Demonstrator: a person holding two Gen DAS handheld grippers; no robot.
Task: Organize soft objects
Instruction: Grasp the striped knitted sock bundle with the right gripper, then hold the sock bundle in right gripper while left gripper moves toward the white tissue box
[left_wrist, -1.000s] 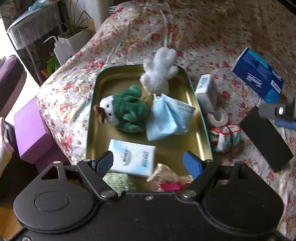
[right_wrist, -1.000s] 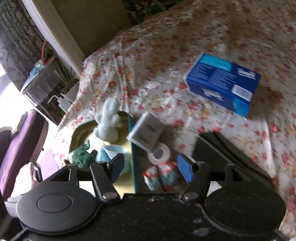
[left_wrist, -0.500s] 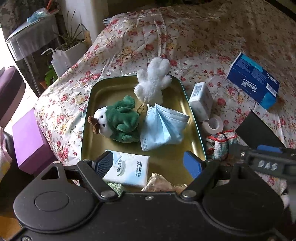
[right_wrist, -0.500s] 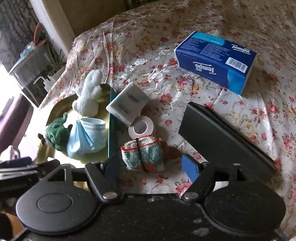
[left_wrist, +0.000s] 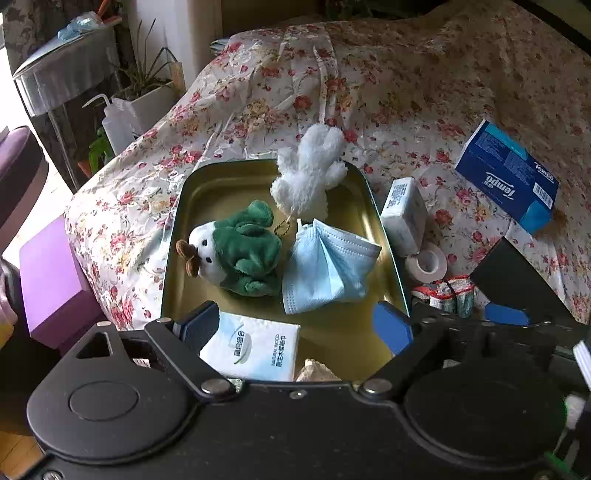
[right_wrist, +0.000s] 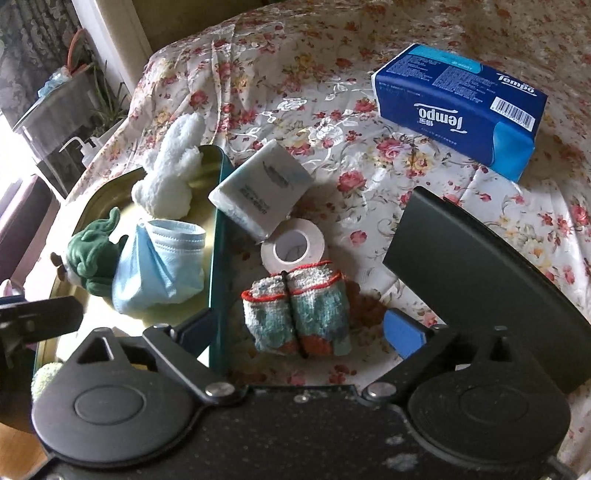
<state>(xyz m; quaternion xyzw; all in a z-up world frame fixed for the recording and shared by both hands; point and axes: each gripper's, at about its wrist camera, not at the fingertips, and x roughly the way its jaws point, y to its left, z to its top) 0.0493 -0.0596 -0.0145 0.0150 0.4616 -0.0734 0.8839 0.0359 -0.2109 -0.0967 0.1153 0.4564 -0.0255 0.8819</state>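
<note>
A gold metal tray (left_wrist: 229, 181) on the flowered bed holds a green plush (left_wrist: 240, 249), a white plush (left_wrist: 308, 173), a blue face mask (left_wrist: 328, 266) and a tissue pack (left_wrist: 251, 350). My left gripper (left_wrist: 295, 326) is open and empty above the tray's near end. My right gripper (right_wrist: 301, 330) is open, its fingers either side of a rolled knit towel (right_wrist: 299, 310) lying on the bed right of the tray (right_wrist: 216, 236). The towel also shows in the left wrist view (left_wrist: 443, 293).
A small tissue pack (right_wrist: 260, 188) and a tape roll (right_wrist: 291, 245) lie beside the tray. A blue Tempo box (right_wrist: 461, 103) sits at the far right. A black flat object (right_wrist: 480, 280) lies near my right finger. A purple box (left_wrist: 48, 280) stands off the bed's left edge.
My right gripper has moved down and in, so the knit towel now lies between its open fingers. The left gripper has drawn back a little from the tray.
</note>
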